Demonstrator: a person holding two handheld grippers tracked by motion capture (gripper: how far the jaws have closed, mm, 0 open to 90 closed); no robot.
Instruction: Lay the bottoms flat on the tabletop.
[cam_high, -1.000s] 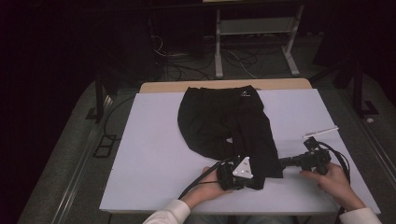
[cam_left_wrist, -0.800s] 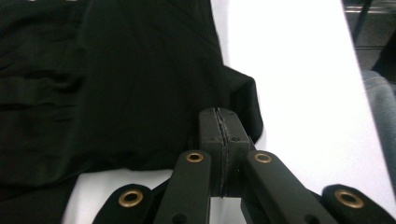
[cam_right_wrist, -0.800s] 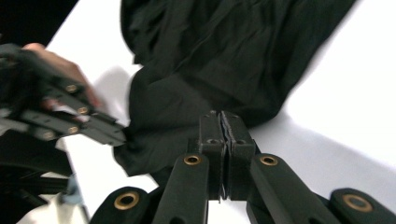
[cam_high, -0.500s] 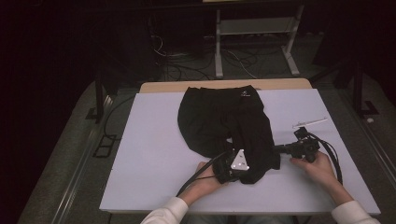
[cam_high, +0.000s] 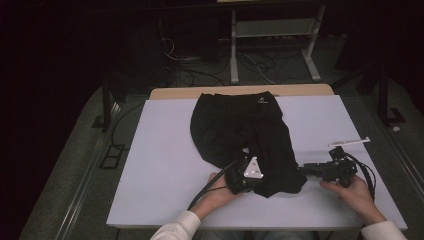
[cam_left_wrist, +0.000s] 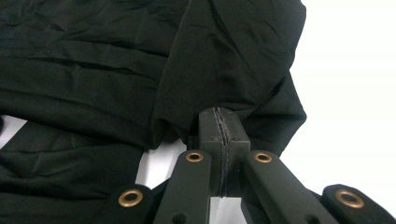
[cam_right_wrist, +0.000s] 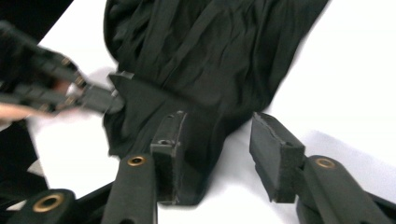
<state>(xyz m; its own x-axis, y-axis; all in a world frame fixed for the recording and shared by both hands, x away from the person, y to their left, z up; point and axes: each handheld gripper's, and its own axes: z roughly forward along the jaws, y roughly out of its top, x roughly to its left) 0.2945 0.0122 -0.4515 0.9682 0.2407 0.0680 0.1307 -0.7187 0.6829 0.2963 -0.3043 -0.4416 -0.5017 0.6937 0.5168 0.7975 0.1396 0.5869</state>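
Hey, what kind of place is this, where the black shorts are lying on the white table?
Probably a lab or recording studio: a white-topped table in a dark room, loose cables on the floor, and a metal stand behind.

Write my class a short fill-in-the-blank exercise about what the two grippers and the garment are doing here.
1. The garment lying on the white table is ____ in colour.
2. The left gripper is ____ on the garment's edge.
3. The right gripper has just been opening, and its fingers now stand ____.

Missing words: black; shut; apart
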